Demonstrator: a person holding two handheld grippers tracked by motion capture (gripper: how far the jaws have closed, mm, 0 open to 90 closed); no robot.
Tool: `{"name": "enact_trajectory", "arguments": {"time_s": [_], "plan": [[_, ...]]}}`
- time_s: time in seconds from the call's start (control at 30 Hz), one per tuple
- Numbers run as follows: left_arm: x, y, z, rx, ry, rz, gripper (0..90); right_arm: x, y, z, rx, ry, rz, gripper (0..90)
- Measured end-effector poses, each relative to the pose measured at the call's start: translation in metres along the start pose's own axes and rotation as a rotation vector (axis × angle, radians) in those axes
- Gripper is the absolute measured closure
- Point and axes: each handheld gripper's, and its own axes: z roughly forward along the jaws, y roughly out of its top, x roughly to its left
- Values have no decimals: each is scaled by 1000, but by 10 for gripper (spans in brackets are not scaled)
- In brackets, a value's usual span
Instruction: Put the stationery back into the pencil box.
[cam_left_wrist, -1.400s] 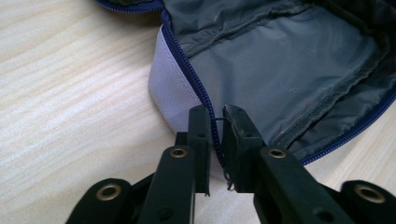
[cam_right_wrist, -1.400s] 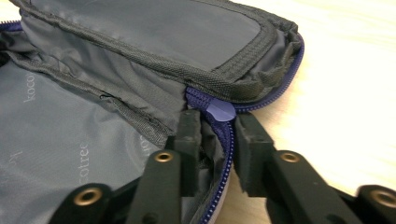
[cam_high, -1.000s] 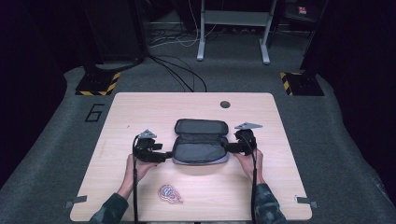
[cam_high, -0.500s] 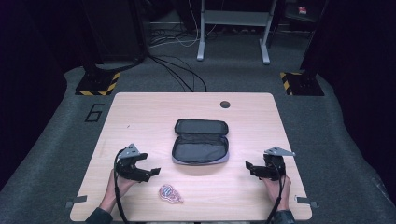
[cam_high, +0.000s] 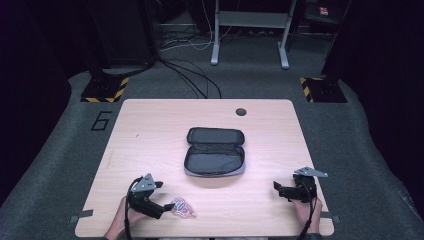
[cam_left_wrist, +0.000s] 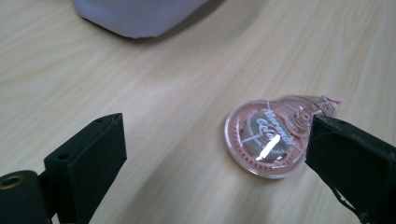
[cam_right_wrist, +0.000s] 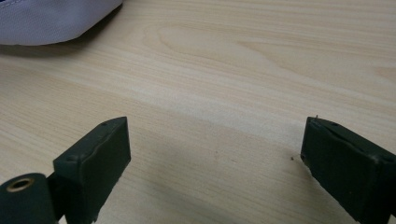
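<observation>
The pink correction tape dispenser (cam_left_wrist: 275, 137) lies flat on the wooden table (cam_high: 150, 130) near its front edge, toward the person's left; in the high view (cam_high: 183, 208) it sits just beside the tip of the left gripper (cam_high: 167, 206). It is a rounded, clear-pink shell with a dark reel inside, and it narrows to a nose. In the left gripper view the long axis runs from the round body, low and central, up to the nose at the upper right, so the thing lies slantwise to the gap between the jaws rather than squarely in it.

The left gripper (cam_left_wrist: 215, 154) has just been opening and its jaws now stand wide apart with nothing held. The dispenser lies off to the right-hand side of the gap, its edge near or just under the right jaw, while the left jaw stands well apart from it over bare wood. To take it, I judge the gripper should shift toward that right-hand side and turn a little, so the pads meet the flat-sided round body across its narrow width.

The right gripper (cam_high: 279, 188) is far off, near the right front corner, its jaws (cam_right_wrist: 215, 154) also just opened wide and empty over bare wood. The left hand (cam_high: 120, 220) is clearly nearer.

Beyond both, the open grey zip case (cam_high: 215, 157) lies at mid-table, lid laid back, apart from the dispenser.
</observation>
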Motion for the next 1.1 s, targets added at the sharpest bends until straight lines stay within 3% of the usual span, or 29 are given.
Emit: {"name": "enact_trajectory", "arguments": {"time_s": [0.23,0.43,1.1], "plan": [[-12,0,15,37,-36,59,55,0,1,4,11,11,-5,93],[-18,1,24,52,-16,95,88,-2,1,3,7,17,-5,103],[-26,12,40,42,40,92,220,-3,1,3,5,30,16,130]]}}
